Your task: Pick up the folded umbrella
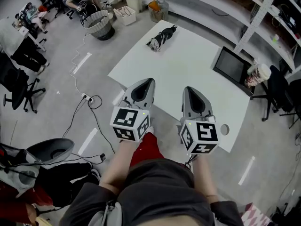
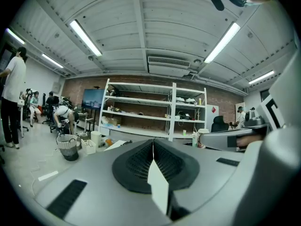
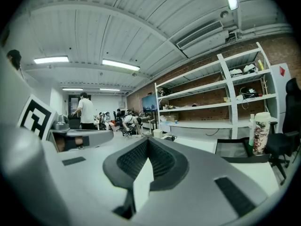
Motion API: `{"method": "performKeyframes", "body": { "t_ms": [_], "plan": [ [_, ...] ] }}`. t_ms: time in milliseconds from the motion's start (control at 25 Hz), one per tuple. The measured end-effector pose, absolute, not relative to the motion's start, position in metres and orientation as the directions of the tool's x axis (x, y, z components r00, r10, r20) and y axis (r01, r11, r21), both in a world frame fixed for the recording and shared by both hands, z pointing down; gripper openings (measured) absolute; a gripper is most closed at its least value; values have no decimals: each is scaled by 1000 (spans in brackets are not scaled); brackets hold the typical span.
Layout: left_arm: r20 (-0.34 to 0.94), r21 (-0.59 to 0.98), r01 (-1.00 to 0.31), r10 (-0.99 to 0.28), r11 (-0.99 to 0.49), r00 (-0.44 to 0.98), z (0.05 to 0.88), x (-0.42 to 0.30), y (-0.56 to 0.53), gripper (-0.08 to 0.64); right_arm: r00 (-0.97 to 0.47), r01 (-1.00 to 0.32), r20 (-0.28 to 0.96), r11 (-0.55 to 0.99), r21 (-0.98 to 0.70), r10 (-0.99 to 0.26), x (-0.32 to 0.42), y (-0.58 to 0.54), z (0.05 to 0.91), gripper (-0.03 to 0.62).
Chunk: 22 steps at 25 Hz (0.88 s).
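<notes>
The umbrella (image 1: 161,38) is folded and black. It lies flat on the far end of the white worktop (image 1: 188,74), near the far left edge, with nothing touching it.

A dark screen (image 1: 233,66) lies on the worktop's right side, well apart from the umbrella. A patterned cup (image 1: 257,74) stands just beside the screen at the right edge. A black chair (image 1: 277,86) stands beyond that edge.

Both grippers are held side by side over the worktop's near edge, well short of the umbrella and pointing toward it.

- Left gripper (image 1: 149,80): jaws closed, pads meeting along a single line – nothing between them in the left gripper view (image 2: 153,142).
- Right gripper (image 1: 188,88): jaws closed and empty – the right gripper view (image 3: 147,142) shows the pads together.

A grey basket (image 1: 99,25) stands on the floor past the worktop's far left corner. White shelving (image 2: 155,112) runs along the brick wall behind.
</notes>
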<state>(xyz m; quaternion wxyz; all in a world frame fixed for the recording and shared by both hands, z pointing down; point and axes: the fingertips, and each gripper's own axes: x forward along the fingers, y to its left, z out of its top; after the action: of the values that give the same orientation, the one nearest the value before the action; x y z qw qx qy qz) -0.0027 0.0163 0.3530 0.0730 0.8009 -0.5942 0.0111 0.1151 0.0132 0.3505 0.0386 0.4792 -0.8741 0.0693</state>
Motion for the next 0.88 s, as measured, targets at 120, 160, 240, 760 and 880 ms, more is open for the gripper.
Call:
{"method": "performKeyframes", "body": {
  "t_ms": [120, 160, 240, 760, 880],
  "plan": [
    [111, 106, -952, -949, -285, 297, 354, -17, -7, 15, -538, -843, 147, 532, -81, -830, 99, -6, 354, 18],
    [112, 108, -951, -947, -288, 300, 353, -23, -14, 15, -536, -844, 150, 530, -80, -831, 93, -13, 353, 18],
    [114, 111, -948, -944, -297, 309, 351, -35, -29, 15, -530, -848, 154, 524, -79, -834, 80, -27, 350, 18],
    [132, 122, -925, -918, -360, 375, 346, -89, -117, 15, -490, -871, 169, 486, -66, -855, 16, -107, 336, 18],
    [137, 124, -922, -914, -367, 382, 348, -98, -132, 15, -479, -877, 175, 475, -68, -860, 8, -121, 337, 18]
  ]
}}
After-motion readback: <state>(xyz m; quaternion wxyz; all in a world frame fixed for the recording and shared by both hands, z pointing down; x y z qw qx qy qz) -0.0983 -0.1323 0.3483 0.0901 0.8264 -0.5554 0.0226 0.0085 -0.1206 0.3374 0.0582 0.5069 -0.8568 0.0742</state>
